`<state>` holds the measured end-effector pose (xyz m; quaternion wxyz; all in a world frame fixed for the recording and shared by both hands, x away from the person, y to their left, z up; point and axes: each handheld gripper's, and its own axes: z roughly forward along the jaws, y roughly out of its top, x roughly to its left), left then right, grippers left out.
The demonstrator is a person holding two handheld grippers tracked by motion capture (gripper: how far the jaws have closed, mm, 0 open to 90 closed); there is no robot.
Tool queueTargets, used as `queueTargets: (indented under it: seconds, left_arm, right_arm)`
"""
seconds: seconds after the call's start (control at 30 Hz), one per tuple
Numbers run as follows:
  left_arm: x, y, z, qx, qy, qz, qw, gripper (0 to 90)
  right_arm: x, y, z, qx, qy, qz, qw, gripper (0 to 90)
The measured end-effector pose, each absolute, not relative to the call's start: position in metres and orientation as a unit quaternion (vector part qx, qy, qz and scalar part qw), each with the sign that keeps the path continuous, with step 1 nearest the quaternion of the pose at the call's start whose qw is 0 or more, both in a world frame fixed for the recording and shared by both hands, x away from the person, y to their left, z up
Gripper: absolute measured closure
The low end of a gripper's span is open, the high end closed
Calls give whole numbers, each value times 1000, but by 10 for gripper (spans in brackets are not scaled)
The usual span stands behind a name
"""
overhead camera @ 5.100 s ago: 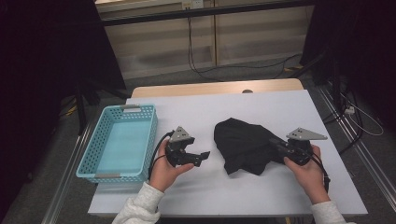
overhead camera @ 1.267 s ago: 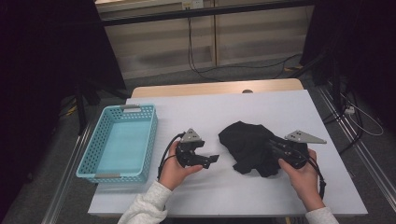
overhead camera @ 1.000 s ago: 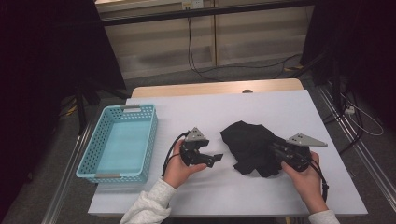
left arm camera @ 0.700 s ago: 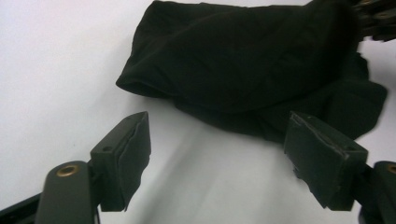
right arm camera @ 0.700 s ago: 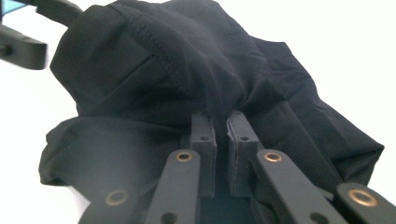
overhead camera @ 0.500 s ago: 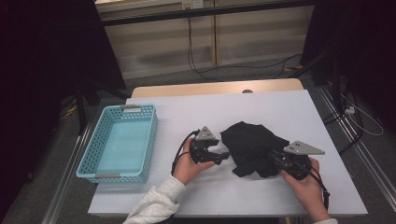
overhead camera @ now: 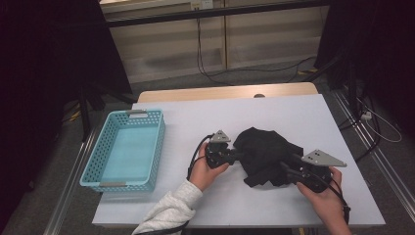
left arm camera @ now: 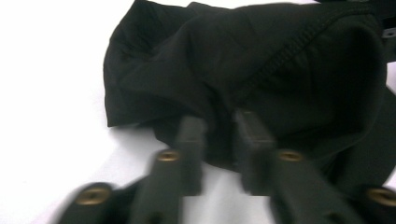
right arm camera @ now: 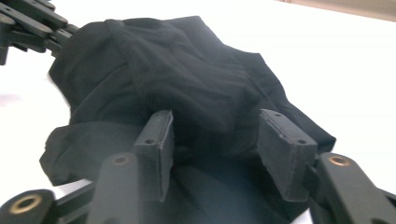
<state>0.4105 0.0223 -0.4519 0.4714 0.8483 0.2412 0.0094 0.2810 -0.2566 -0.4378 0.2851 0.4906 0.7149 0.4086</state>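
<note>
A crumpled black garment (overhead camera: 264, 156) lies on the white table (overhead camera: 274, 112) toward its near edge. The left claw (overhead camera: 238, 155) has just been closing and pinches a fold at the garment's left side. The right claw (overhead camera: 288, 165) has just been opening, its jaws released astride the right side.

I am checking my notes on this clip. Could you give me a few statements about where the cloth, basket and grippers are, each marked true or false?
1. The crumpled black cloth lies on the white table. True.
2. The light blue plastic basket holds the cloth. False: the basket is empty.
3. The left gripper has a fold of cloth between its fingers. True.
4. The right gripper has its fingers tightly shut. False: they stand apart, having just been opening.
</note>
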Motion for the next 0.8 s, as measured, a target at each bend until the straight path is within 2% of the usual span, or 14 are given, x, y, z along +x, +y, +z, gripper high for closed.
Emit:
queueTargets:
  seconds: [0.17, 0.3, 0.6, 0.63, 0.67, 0.73, 0.77, 0.8]
  left_arm:
    - [410, 27, -446, 851, 240, 1, 467, 868]
    - [410, 44, -437, 852, 248, 2, 462, 875]
    - [409, 73, -420, 842, 267, 13, 469, 880]
    - [409, 78, -413, 843, 265, 21, 467, 881]
    - [409, 78, -413, 843, 265, 21, 467, 881]
    - [410, 87, -407, 838, 270, 27, 473, 882]
    - [410, 87, -407, 838, 270, 27, 473, 883]
    - [411, 89, -405, 835, 274, 30, 476, 884]
  right_arm:
    - [282, -264, -438, 500, 705, 416, 283, 418]
    - [283, -268, -437, 509, 695, 415, 292, 386]
    - [289, -254, -435, 484, 708, 434, 276, 402]
    - [289, -246, -433, 466, 720, 440, 266, 459]
    - [289, -246, -433, 466, 720, 440, 266, 459]
    - [292, -236, -434, 445, 741, 434, 254, 596]
    - [292, -236, -434, 445, 741, 434, 254, 596]
    - [293, -233, -435, 438, 746, 437, 247, 751]
